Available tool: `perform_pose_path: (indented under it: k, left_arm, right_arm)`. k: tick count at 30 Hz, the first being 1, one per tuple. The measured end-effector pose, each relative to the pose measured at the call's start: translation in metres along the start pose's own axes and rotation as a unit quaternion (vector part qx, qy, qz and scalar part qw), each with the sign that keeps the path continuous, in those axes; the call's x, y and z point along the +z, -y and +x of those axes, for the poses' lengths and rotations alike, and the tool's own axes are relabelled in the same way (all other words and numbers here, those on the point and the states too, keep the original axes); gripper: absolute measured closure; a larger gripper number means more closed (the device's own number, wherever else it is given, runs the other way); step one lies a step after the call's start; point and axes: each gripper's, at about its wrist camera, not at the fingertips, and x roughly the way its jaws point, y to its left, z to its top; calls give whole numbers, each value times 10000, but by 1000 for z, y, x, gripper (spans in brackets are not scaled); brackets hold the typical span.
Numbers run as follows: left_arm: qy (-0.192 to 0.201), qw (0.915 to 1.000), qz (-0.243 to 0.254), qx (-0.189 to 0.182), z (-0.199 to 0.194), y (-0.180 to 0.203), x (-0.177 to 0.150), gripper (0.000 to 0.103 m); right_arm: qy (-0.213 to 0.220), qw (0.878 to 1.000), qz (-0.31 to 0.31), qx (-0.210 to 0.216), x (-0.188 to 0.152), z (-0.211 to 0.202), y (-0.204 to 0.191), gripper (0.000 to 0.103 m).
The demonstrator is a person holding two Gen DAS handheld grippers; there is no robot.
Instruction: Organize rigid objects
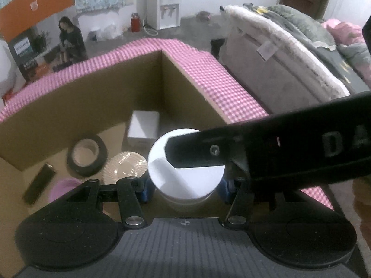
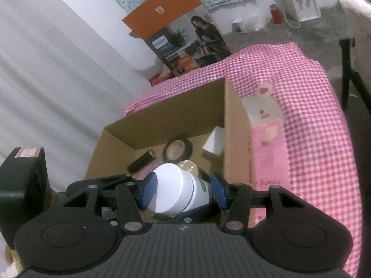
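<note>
A white jar (image 1: 185, 178) with a flat lid hangs over the open cardboard box (image 1: 92, 97). My left gripper (image 1: 185, 190) is shut on it, its blue pads pressed against the jar's sides. In the right wrist view the jar (image 2: 171, 190) is tilted, and my right gripper (image 2: 184, 190) is shut on it with one pad on the lid and the other at the base. One of the right gripper's fingers (image 1: 197, 150) lies across the lid. In the box (image 2: 167, 120) lie a small white box (image 1: 143, 127), a black tape roll (image 1: 87, 156), a black stick (image 1: 39, 184) and a ribbed beige disc (image 1: 125, 166).
The box stands on a table with a pink checked cloth (image 2: 301, 81). A pink bear-printed item (image 2: 266, 143) lies beside the box's right wall. A printed carton (image 2: 180, 34) stands behind the table. A blanket-covered sofa (image 1: 289, 46) is at the right, and a water dispenser (image 1: 165, 9) stands at the far wall.
</note>
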Motion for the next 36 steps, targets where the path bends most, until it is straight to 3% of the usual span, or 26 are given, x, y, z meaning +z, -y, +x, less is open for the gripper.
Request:
perform_pose_path:
  k: [6, 13, 18, 22, 27, 36]
  left_arm:
    - [68, 9999, 72, 20, 1, 3, 2, 27]
    - [541, 9981, 211, 204, -27, 8, -3, 13]
    - [1166, 9926, 85, 322, -79, 4, -18, 3]
    - [1596, 9860, -131, 462, -123, -6, -39, 0]
    - [1772, 9781, -530, 959, -158, -19, -63, 0]
    - [1626, 9607, -1054, 1988, -158, -42, -100, 0]
  right_arm:
    - [47, 9999, -131, -9, -2, -3, -2, 48]
    - [530, 9985, -133, 84, -8, -31, -9, 40]
    - [1180, 9928, -184, 136, -22, -74, -25, 27]
    - [1657, 9857, -313, 5, -39, -107, -45, 4]
    - [2032, 9764, -641, -341, -65, -130, -77, 0]
    - [1998, 9649, -799, -1507, -111, -110, -119, 0]
